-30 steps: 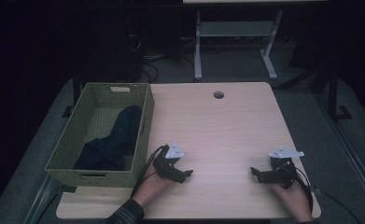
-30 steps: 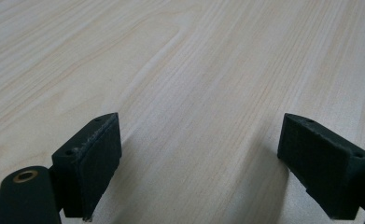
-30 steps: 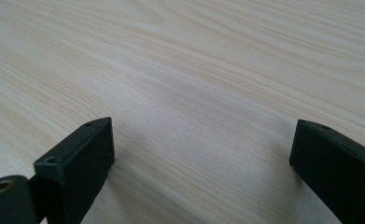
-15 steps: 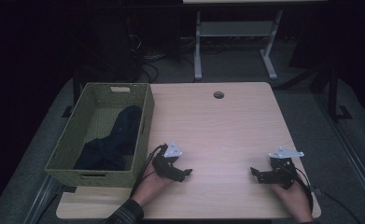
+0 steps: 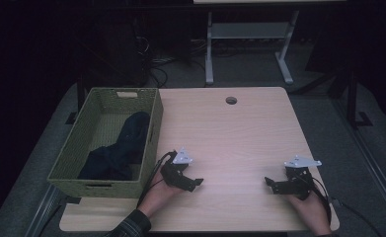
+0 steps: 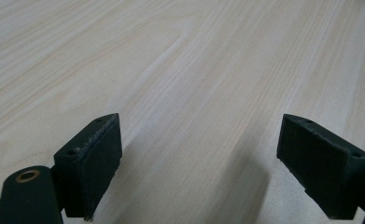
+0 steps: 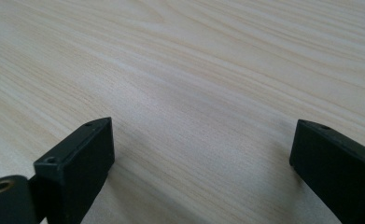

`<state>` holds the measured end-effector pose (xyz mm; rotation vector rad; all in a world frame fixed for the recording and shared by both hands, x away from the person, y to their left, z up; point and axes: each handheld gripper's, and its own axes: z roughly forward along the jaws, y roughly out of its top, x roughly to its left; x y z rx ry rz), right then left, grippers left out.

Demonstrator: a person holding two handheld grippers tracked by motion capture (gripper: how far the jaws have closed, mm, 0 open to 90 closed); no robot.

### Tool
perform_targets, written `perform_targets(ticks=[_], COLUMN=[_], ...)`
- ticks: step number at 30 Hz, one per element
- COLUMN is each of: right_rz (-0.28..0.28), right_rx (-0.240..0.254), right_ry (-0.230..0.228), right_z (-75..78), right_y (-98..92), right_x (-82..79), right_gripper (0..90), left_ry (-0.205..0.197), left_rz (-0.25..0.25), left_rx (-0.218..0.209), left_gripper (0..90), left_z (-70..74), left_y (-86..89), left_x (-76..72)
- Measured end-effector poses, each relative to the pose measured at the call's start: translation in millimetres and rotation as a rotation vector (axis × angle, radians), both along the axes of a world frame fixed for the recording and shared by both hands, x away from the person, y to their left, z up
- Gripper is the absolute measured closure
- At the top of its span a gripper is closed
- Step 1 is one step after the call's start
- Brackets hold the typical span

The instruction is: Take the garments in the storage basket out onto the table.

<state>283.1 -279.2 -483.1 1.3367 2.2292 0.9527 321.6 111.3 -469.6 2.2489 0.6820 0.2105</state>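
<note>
A woven green basket (image 5: 72,153) stands at the table's left side with a dark blue cloth (image 5: 124,148) crumpled inside it. My left gripper (image 5: 194,183) rests on the light wooden table (image 5: 230,138) just right of the basket's near corner, jaws open and pointing right. My right gripper (image 5: 270,183) rests near the front right edge, open, pointing left. In the left gripper view the jaws of my left gripper (image 6: 199,163) stand wide apart over bare wood. The right gripper view shows my right gripper (image 7: 201,165) the same way, nothing between its jaws.
A round cable hole (image 5: 231,100) sits near the table's far edge. Beyond the table a white metal stand (image 5: 245,34) and loose cables lie on the dark floor. The wood between the two grippers is bare.
</note>
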Motion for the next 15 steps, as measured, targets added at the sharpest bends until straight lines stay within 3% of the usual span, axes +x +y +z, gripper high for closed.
perform_targets(ticks=[15], right_rz=[0.006], right_rx=[0.002], right_ry=[0.003], right_z=[0.0], right_y=[0.4], right_x=[-0.3], right_gripper=[6.1], left_ry=[0.032], left_rz=[0.001], left_rx=[0.012], left_gripper=[14.0], left_z=[10.5], left_y=[-0.4], left_x=[0.3])
